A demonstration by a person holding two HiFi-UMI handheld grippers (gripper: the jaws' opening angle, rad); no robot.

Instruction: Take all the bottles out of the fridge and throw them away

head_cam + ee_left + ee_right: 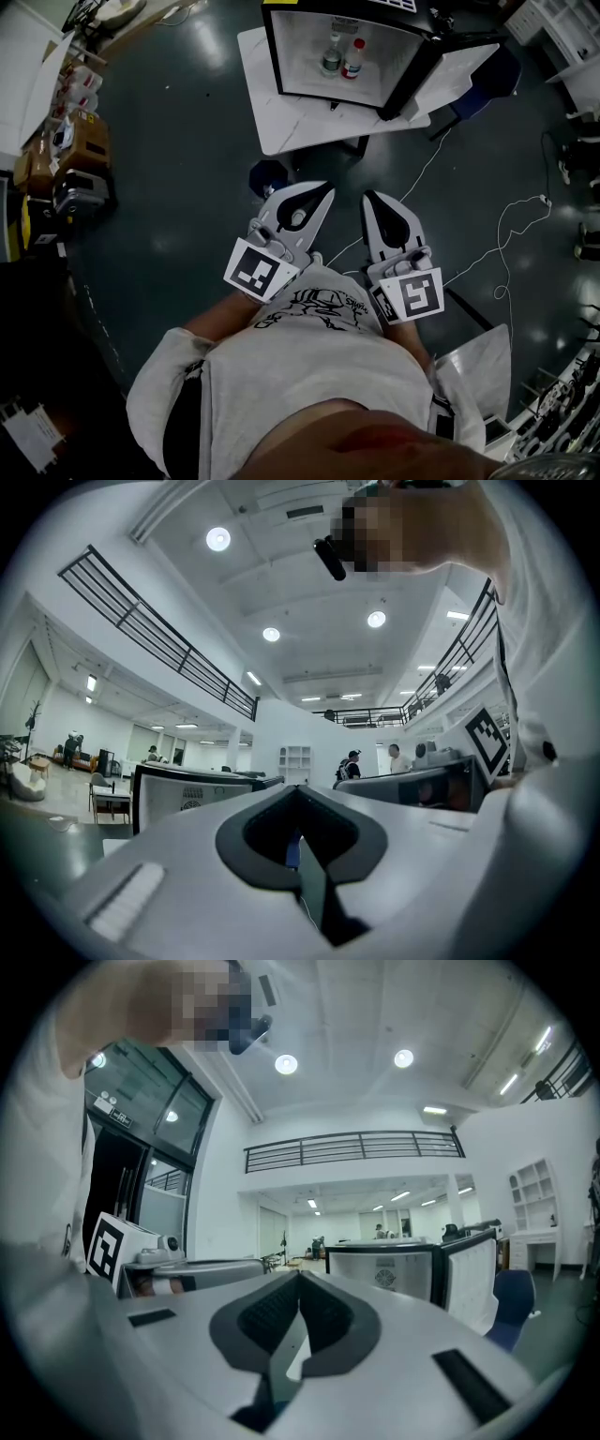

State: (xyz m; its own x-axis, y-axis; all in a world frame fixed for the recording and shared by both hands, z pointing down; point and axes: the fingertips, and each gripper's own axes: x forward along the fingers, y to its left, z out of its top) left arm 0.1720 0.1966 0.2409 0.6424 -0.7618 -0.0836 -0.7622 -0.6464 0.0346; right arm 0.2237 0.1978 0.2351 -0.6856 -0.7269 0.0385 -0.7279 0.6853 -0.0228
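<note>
Clenched, empty — left tongs (323, 190) and right tongs (370, 197) hang short of the open black-framed fridge (300, 52). Open one first, then reach level for its clear plastic bottles (331, 54).

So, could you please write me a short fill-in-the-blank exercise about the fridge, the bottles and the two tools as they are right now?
1. The small black fridge on the white table has its door ____.
2. Inside it stand ____ bottles: a clear bottle with a pale cap and a bottle with a red cap.
3. The left tool and the right tool, held near the person's chest, both have their jaws ____.
4. Between the jaws of each tool there is ____.

Missing words: open; two; shut; nothing
</note>
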